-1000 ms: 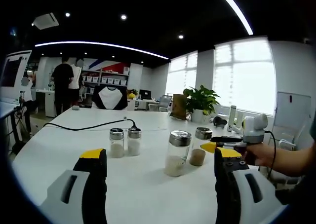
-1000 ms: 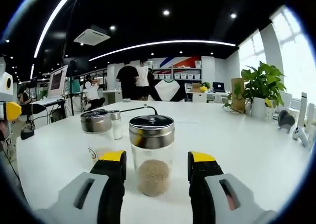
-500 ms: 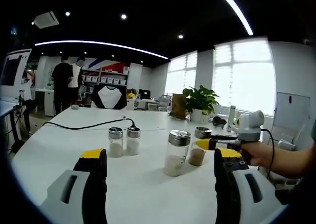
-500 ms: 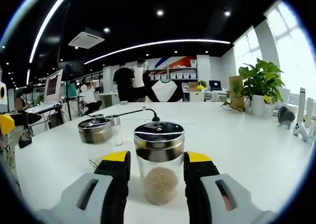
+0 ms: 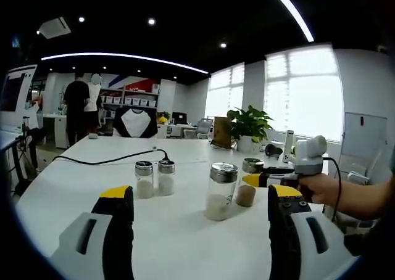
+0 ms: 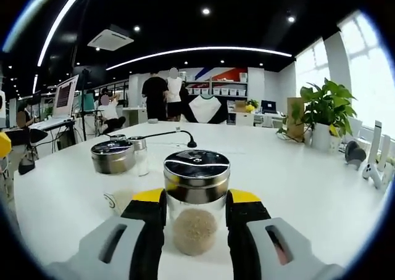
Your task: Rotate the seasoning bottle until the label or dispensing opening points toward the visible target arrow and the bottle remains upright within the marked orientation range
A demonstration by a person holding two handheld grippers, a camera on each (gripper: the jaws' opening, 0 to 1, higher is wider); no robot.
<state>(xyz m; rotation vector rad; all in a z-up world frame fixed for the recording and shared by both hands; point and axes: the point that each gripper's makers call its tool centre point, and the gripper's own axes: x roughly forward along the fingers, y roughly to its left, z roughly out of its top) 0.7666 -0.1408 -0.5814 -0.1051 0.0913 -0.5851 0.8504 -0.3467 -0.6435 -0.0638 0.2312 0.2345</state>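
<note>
Your right gripper (image 6: 195, 207) has its jaws clamped on the upright seasoning bottle (image 6: 196, 200), ready to turn it, while your left gripper (image 5: 200, 209) waits with jaws apart

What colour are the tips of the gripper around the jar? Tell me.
Yellow tips on the right gripper, around the jar; the right gripper view shows it best.

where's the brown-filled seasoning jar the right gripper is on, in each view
Left gripper view: the brown-filled jar stands right of centre, just behind the taller pale-filled jar, with the right gripper around it.
Right gripper view: bottom centre, between that gripper's jaws.
Shared landmark: the potted plant by the windows.
</note>
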